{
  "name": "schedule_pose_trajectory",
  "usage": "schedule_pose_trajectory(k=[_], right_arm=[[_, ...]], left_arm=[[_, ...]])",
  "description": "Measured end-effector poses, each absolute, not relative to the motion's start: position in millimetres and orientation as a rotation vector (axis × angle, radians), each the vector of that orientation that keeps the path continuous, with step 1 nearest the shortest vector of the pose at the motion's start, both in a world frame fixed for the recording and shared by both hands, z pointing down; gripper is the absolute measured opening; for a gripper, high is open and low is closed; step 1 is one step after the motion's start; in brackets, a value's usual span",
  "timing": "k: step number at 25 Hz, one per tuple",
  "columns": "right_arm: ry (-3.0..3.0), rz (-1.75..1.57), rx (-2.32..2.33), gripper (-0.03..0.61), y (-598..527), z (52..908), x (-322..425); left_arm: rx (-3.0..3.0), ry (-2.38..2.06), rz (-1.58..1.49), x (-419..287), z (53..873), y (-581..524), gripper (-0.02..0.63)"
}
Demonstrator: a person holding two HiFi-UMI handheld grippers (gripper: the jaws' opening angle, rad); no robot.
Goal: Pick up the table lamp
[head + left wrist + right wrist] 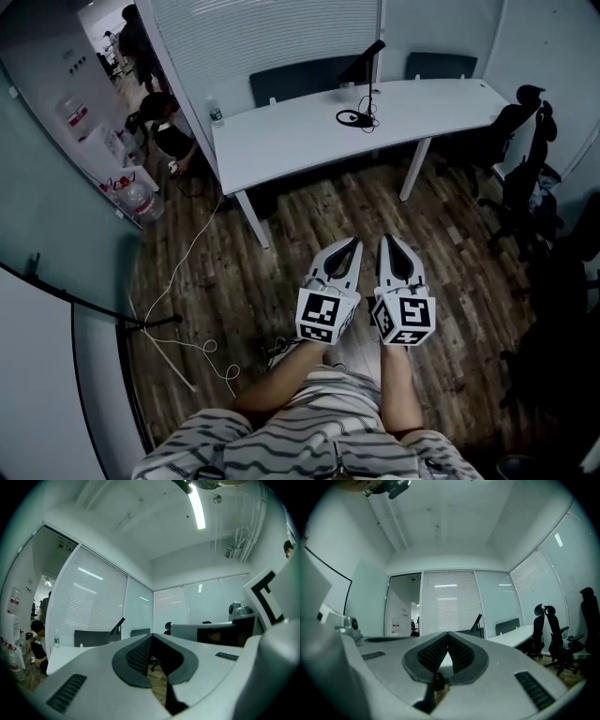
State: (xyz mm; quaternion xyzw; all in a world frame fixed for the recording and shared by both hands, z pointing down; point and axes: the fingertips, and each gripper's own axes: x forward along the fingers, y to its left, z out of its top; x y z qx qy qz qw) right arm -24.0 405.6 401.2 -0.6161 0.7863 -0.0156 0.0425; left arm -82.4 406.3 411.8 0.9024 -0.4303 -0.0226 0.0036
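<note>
Black table lamp [364, 59] stands, seemingly upright, on white desk [281, 141].

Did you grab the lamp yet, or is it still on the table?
Nothing is done yet. The table lamp stands untouched on the white table. The left gripper and right gripper hang over the wood floor, short of the table, jaws together and empty. Left to do: get closer, open the jaws, grip the lamp, lift it.

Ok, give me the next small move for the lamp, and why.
Probably step toward the desk, bringing both claws nearer the lamp. It stands on the desk, while the left claw and right claw are shut, empty, over the floor well short of it.
</note>
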Motion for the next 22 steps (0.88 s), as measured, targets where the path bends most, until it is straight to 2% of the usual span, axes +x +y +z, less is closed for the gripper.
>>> schedule_pose_trajectory(k=[7,22], right_arm=[[2.392,-0.067,-1.92,0.012,362.1,414.3,2.3],[2.423,-0.067,-1.944,0.012,166.5,403.5,24.0]], left_arm=[[2.835,-1.319,-0.07,-57.9,423.2,361.2,0.008],[2.807,-1.328,-0.084,-40.8,413.1,156.8,0.008]])
